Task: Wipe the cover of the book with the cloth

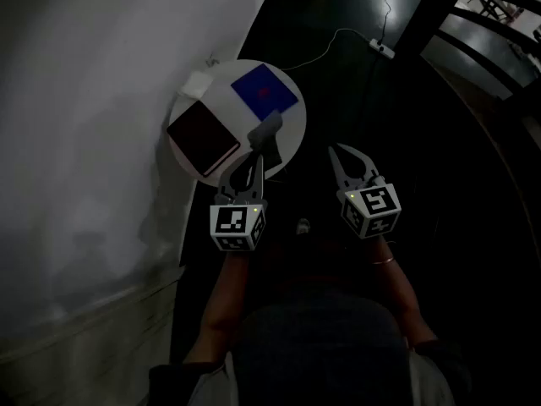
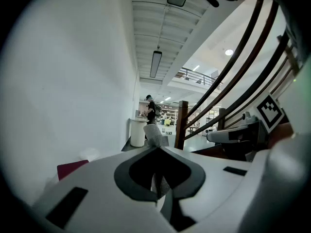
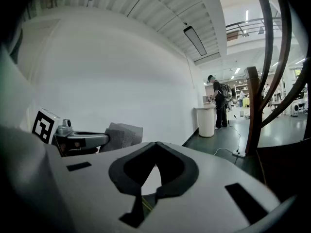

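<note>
While the left tongs [image 1: 254, 161] clamp the cloth [image 1: 269, 132] over the table's [image 1: 221, 87] near edge, the book [image 1: 203, 134] lies just leftward, at its left edge; right tongs [image 1: 351, 155] closed, empty, farther off.

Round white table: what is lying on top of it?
A dark red book and a blue flat square. The grey cloth in the left tongs hides part of the table.

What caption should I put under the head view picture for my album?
Left gripper holds a grey cloth at a round white table bearing a dark red book.
</note>
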A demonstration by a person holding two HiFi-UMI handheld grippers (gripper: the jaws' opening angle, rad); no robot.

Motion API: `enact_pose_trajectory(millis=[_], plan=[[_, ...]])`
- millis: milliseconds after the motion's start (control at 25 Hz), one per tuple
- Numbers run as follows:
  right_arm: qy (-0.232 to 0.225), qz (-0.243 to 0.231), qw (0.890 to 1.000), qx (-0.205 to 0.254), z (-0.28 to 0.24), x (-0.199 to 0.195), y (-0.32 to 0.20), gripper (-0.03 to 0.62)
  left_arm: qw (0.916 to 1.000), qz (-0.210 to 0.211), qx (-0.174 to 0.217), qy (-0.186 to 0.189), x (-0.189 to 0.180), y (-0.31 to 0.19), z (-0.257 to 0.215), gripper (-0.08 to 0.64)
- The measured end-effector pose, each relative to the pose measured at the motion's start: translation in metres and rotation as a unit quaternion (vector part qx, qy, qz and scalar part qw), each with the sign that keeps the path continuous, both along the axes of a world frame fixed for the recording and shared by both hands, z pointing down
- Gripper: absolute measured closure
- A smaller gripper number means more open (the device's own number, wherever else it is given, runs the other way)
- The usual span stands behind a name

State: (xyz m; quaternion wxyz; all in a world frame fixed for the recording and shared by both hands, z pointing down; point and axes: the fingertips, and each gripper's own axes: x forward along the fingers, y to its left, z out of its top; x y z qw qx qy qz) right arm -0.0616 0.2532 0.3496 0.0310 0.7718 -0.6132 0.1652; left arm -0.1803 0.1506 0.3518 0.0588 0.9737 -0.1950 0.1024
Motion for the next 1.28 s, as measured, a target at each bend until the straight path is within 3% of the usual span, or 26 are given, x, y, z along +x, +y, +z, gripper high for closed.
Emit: enact_pose_trajectory(millis=[800,1280], plan=[[-0.028,0.047,0.998,0.025,-0.002,0.059,0.012,0.563,0.9996,-0.010,0.007,-0.024,0.038,-0.016,0.003,0.537],[-0.035,0.045,0.998,0.032,-0.001,0.089,0.009,0.563,0.9989,-0.030,0.016,-0.033,0.058,-0.028,0.005,0.537]])
